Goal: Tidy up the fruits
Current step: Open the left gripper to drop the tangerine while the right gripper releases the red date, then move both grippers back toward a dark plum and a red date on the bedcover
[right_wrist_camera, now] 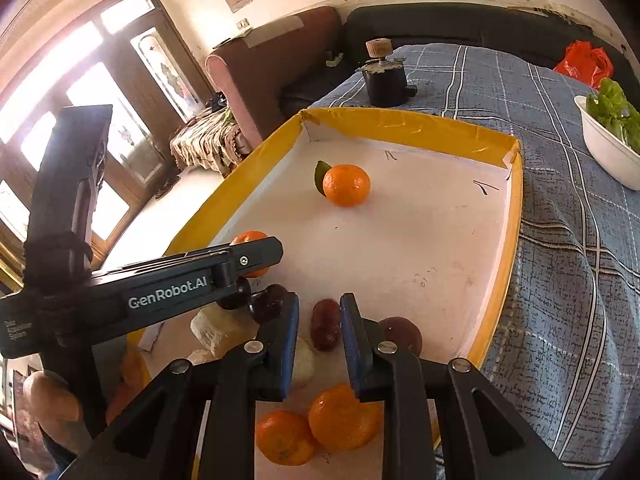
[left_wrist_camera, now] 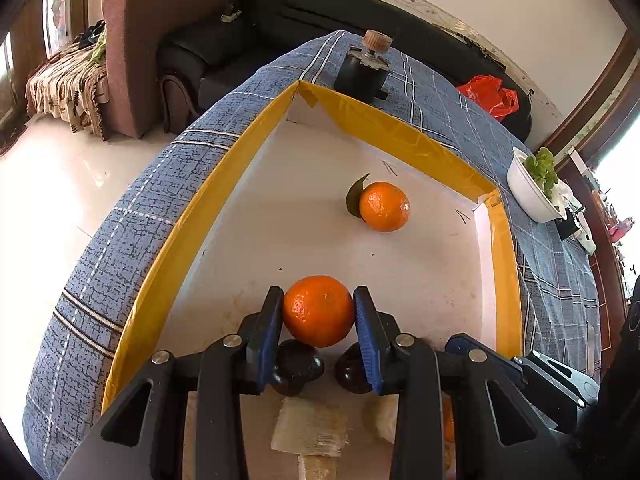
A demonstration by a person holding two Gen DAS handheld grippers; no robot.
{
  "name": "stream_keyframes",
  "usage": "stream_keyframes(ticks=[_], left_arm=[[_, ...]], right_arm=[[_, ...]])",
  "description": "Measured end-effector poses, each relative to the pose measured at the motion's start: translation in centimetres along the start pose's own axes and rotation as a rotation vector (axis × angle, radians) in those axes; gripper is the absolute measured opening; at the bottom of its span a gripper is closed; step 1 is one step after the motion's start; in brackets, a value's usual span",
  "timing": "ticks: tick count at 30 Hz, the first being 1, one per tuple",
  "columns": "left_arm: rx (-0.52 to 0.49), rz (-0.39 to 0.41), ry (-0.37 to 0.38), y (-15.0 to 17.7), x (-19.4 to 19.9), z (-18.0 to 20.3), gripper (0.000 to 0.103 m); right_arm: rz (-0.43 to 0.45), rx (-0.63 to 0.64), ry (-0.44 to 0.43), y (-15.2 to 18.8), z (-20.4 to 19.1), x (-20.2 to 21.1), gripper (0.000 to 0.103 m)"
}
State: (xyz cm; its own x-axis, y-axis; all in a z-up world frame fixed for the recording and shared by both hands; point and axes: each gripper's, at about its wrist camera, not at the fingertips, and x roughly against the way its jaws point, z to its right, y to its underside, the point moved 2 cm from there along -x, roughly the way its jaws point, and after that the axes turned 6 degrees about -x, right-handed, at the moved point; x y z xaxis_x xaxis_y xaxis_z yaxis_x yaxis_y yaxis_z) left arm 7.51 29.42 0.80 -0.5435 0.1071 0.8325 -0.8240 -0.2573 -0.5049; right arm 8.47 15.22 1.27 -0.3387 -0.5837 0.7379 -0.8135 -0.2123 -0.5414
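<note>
- Left wrist view: the left gripper [left_wrist_camera: 318, 312] has its blue fingers [left_wrist_camera: 269, 328] pinching a held orange [left_wrist_camera: 318, 310] from both sides, over the near part of the white tray [left_wrist_camera: 280, 208] with the yellow rim.
- Below the held orange, two dark plums [left_wrist_camera: 294, 366] lie on the tray floor.
- Further in, well apart from the gripper, a leafy orange [left_wrist_camera: 384, 207] sits alone on the tray.
- The tray rests on a worktop [left_wrist_camera: 132, 224] under a blue checked cloth; a white bowl of greens [left_wrist_camera: 532, 184] stands near its right edge.
- Right wrist view: the right gripper [right_wrist_camera: 319, 328] has its fingers [right_wrist_camera: 289, 332] spread with nothing between the pads; a dark red fruit [right_wrist_camera: 325, 325] lies on the tray beyond the gap.
- Two oranges [right_wrist_camera: 320, 430] lie touching each other under this gripper.
- The left gripper reaches in from the left, the held orange partly hidden behind it.
</note>
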Motion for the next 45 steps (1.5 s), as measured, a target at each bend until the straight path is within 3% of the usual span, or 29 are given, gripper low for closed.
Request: stream_keyframes(ticks=[4,6,8,21,29,38,41,45], left_arm=[[-0.003,0.012,0.004,0.0,0.2,0.0,0.035],[-0.006,0.026,0.004,0.0,0.5,0.0,0.046],[-0.011,0.041,0.001,0.0,0.8,0.1,0.049],[-0.080,0.151,-0.023,1.7,4.3,3.1,0.049],[-0.229,0.173,0.032,4.0,6.7,10.0,0.049],[-0.445,0.137,0.150,8.7,6.2,20.5,0.050],[-0.552,0.122,0.154,11.0,4.8,24.4,0.051],[-0.650,0.078,0.152,13.4,2.6,27.9,0.051]], right_arm=[[0.009,-0.007,-0.006,0.1,0.1,0.4,0.027],[0.016,-0.014,-0.013,0.1,0.2,0.9,0.027],[0.028,-0.023,-0.022,0.2,0.3,1.6,0.027],[0.127,-0.086,-0.016,4.3,3.8,9.4,0.027],[0.204,-0.184,0.033,7.5,9.9,15.6,0.026],[0.288,-0.409,0.161,10.9,22.3,22.2,0.026],[0.279,-0.482,0.137,12.0,25.0,22.4,0.028],[0.212,-0.483,0.105,12.6,25.8,20.8,0.028]])
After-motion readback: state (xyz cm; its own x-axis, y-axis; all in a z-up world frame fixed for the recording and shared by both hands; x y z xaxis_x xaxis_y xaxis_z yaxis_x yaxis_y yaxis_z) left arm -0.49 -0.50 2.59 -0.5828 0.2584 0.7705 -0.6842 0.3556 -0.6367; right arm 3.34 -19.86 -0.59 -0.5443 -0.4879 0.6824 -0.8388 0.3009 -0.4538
